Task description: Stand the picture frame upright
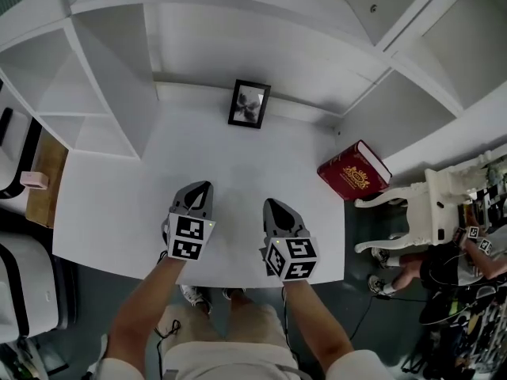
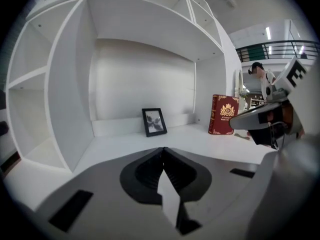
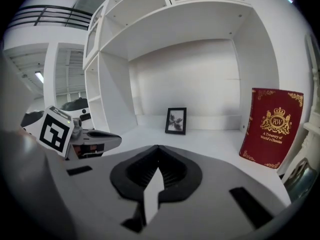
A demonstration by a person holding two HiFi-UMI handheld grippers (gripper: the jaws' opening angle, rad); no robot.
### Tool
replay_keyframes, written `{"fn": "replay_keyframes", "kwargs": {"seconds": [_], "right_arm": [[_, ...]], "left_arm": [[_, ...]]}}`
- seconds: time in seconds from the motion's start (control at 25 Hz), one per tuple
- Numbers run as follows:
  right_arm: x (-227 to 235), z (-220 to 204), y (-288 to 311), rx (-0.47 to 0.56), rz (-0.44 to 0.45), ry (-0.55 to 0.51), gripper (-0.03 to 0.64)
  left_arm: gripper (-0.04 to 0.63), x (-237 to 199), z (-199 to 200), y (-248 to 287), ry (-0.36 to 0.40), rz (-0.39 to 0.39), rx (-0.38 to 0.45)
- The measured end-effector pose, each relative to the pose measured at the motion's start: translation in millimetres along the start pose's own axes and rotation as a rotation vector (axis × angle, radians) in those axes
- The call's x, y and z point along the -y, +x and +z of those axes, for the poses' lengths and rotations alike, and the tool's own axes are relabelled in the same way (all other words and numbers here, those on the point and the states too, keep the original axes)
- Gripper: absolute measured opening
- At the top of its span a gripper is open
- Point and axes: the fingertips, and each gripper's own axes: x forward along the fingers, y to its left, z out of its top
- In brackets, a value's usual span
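At the near edge, the person's two forearms [image 1: 142, 299] are reaching forward over the white surface [image 1: 111, 212]. Each hand is carrying one tongs with a marker cube on it. The left tongs [image 1: 203, 185] are hovering low over the front part of the surface. Their jaws are pressing together tip to tip, with nothing between them. The right tongs [image 1: 272, 203] are hovering just beside them, at almost the same distance from the front edge. Their jaws are also lying fully together and are gripping nothing. The two tongs are near each other but are not touching, and both are pointing toward the back of the surface.

The middle of the surface is lying between the tongs and the task's thing. The picture frame [image 1: 249, 104] is standing upright at the back of the surface, well apart from both tongs, just in front of a low white ledge [image 2: 120, 125]. Its black border is enclosing a grey picture that is facing the person. To the right, a red book [image 1: 354, 170] is standing on its edge near the right border of the surface, with its gold-printed cover showing in the right gripper view. White shelves [image 1: 71, 85] are rising on the left of the surface.
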Motion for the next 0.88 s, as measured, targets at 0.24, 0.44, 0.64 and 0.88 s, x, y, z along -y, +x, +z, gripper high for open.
{"fn": "replay_keyframes", "kwargs": {"seconds": [0.24, 0.44, 0.64, 0.88], "right_arm": [[-6.1, 38.3, -31.3, 0.076, 0.02, 0.036, 0.009], [-1.1, 71.9, -69.6, 0.159, 0.023, 0.078, 0.009], [10.0, 104.5, -110.5, 0.235, 0.026, 0.081, 0.009], [27.2, 126.8, -156.0, 0.295, 0.01, 0.108, 0.009]], "left_arm": [[0.017, -0.7, 38.2, -40.0, -0.043, 0.038, 0.088], [0.018, -13.3, 77.6, -87.1, -0.084, 0.083, 0.171], [0.017, -23.8, 119.0, -135.4, -0.152, 0.11, 0.261], [0.017, -22.8, 149.8, -188.2, -0.177, 0.123, 0.331]]}}
